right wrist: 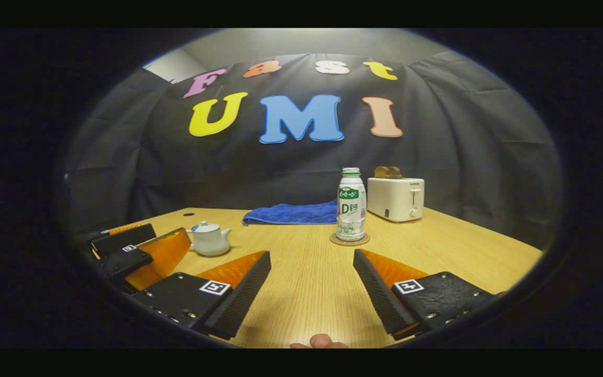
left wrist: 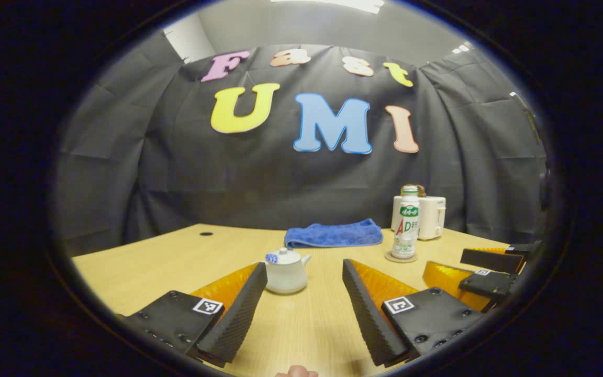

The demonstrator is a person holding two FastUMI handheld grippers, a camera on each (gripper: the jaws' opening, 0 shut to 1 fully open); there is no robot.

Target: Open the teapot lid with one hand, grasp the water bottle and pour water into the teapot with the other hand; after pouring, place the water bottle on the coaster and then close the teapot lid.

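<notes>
A small white teapot (left wrist: pixel 286 273) stands on the wooden table (left wrist: pixel 176 262) with its lid (left wrist: pixel 283 256) on. It sits just beyond my left gripper (left wrist: pixel 304 266), which is open and holds nothing. In the right gripper view the teapot (right wrist: pixel 210 240) is at the left. The white and green water bottle (right wrist: pixel 351 207) stands upright on a round coaster (right wrist: pixel 349 240), ahead of my open, empty right gripper (right wrist: pixel 312 256). From the left gripper view, the bottle (left wrist: pixel 406 226) and coaster (left wrist: pixel 401 257) are to the right. Each gripper also appears in the other's view, my right gripper (left wrist: pixel 464 269) and my left gripper (right wrist: pixel 149 243).
A blue folded towel (right wrist: pixel 291 213) lies at the back of the table. A white toaster (right wrist: pixel 395 199) with toast in it stands behind the bottle. A small dark hole (left wrist: pixel 206 233) marks the table's far left. A fingertip (right wrist: pixel 320 341) shows at the bottom edge.
</notes>
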